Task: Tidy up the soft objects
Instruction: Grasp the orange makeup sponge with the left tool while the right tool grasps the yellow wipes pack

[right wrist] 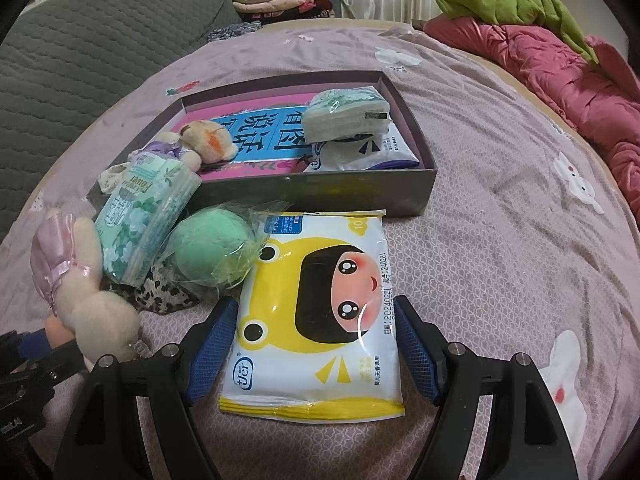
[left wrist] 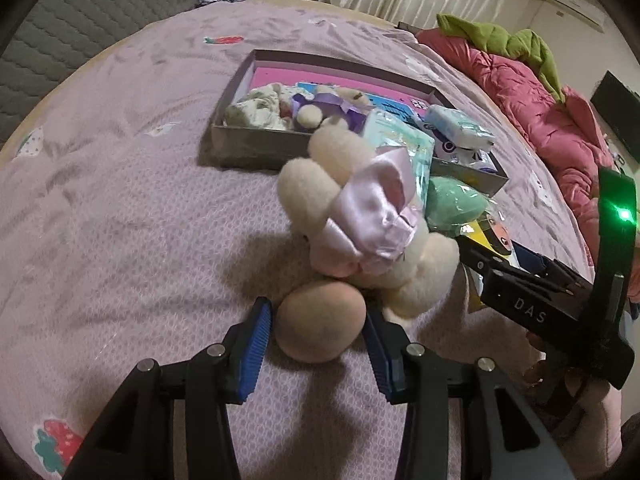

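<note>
A cream plush rabbit with a pink satin bow [left wrist: 360,220] lies on the lilac bedspread; it also shows in the right wrist view [right wrist: 80,296]. My left gripper [left wrist: 318,328] is closed on its round foot [left wrist: 320,320]. My right gripper [right wrist: 316,348] is open, with its fingers on either side of a yellow wet-wipes pack [right wrist: 320,316] that lies flat on the bed. A dark shallow box [right wrist: 420,184] behind holds a small bear [right wrist: 208,144], a tissue pack [right wrist: 344,114] and a white pouch. A green tissue pack [right wrist: 140,216] leans on the box's front wall. A bagged green ball [right wrist: 212,256] lies beside it.
A leopard-print cloth [right wrist: 160,296] lies under the green ball. A red quilt with a green garment [right wrist: 560,60] is piled at the bed's right side. A grey padded headboard [right wrist: 80,60] and folded clothes [right wrist: 272,0] stand at the back left.
</note>
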